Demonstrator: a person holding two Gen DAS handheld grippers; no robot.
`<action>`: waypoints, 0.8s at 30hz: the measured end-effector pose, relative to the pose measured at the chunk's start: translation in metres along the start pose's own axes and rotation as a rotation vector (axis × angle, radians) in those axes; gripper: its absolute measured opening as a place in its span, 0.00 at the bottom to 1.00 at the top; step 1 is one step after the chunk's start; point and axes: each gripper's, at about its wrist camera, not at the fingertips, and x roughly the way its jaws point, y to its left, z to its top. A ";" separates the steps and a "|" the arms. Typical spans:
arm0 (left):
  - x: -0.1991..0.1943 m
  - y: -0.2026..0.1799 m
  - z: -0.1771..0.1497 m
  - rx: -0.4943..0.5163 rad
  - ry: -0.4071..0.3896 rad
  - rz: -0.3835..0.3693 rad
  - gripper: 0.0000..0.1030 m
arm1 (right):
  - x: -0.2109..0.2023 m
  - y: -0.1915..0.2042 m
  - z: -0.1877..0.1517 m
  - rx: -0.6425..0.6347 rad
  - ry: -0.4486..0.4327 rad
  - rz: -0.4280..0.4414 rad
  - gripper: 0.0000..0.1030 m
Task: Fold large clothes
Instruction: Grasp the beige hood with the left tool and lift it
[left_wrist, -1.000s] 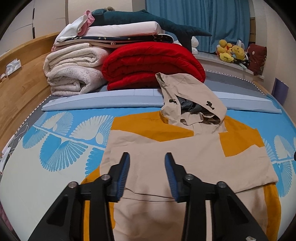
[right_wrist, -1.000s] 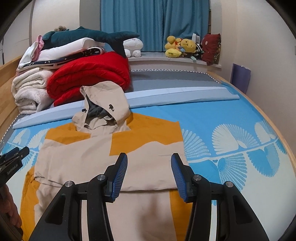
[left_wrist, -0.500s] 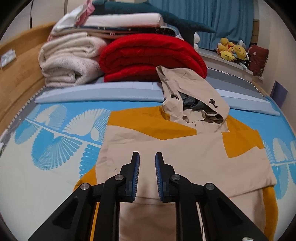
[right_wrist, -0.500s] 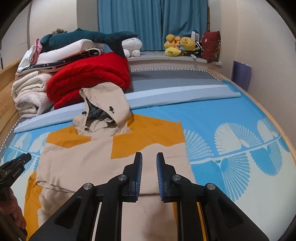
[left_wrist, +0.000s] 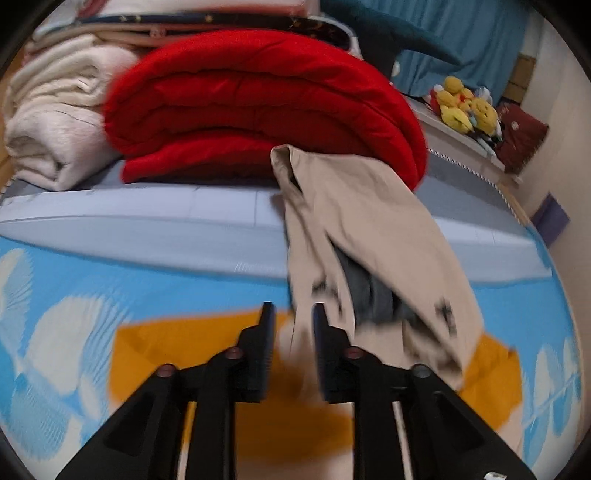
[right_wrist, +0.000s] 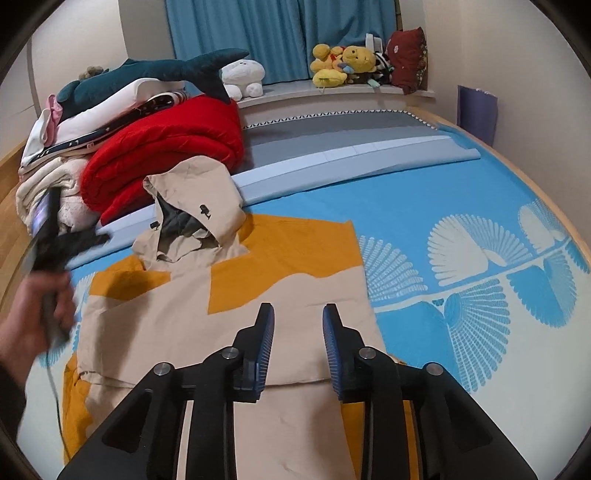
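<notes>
My right tongs (right_wrist: 297, 314) hung over the lower middle of the jacket (right_wrist: 221, 306), their blue pads a narrow gap apart and opening, with nothing between them; half a second before they had been nearly pinched together. They had barely shifted. The jacket lay flat on the bed (right_wrist: 424, 221), tan and orange, sleeves already folded in across the body, hood (right_wrist: 199, 206) pointing up toward the folded bedding.

My left tongs (left_wrist: 290, 314) had changed far more. A second before they had hovered over the jacket's lower half; now they had swept up along it to the collar, the picture smeared by the speed, and their tips stood just at the left edge of the hood (left_wrist: 369, 240). They too were narrow and opening, empty. In the right view my left hand (right_wrist: 33, 321) showed at the jacket's left shoulder, blurred. I judged this meant the body fold was done for now and the hood was next: it needed to be brought down flat onto the back before the jacket could be folded in half.

Beyond the hood lay a pale blue folded strip (left_wrist: 129, 218), then the red quilt (left_wrist: 258, 103), which the hood's tip nearly touched, and a cream blanket (left_wrist: 55, 122) to its left. A toy shark (right_wrist: 155, 74) rested on the pile, soft toys (right_wrist: 343, 62) lined the sill under blue curtains (right_wrist: 277, 33). The quilt crowded the hood, leaving me little room behind it.
</notes>
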 end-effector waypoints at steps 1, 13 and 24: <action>0.015 0.004 0.015 -0.026 -0.002 -0.018 0.36 | 0.001 -0.001 0.000 0.003 0.001 -0.002 0.29; 0.126 0.038 0.084 -0.303 0.023 -0.151 0.41 | 0.008 -0.003 -0.009 0.065 0.014 -0.012 0.29; 0.059 0.007 0.073 -0.022 -0.051 -0.200 0.00 | 0.009 -0.004 -0.012 0.059 0.024 -0.023 0.29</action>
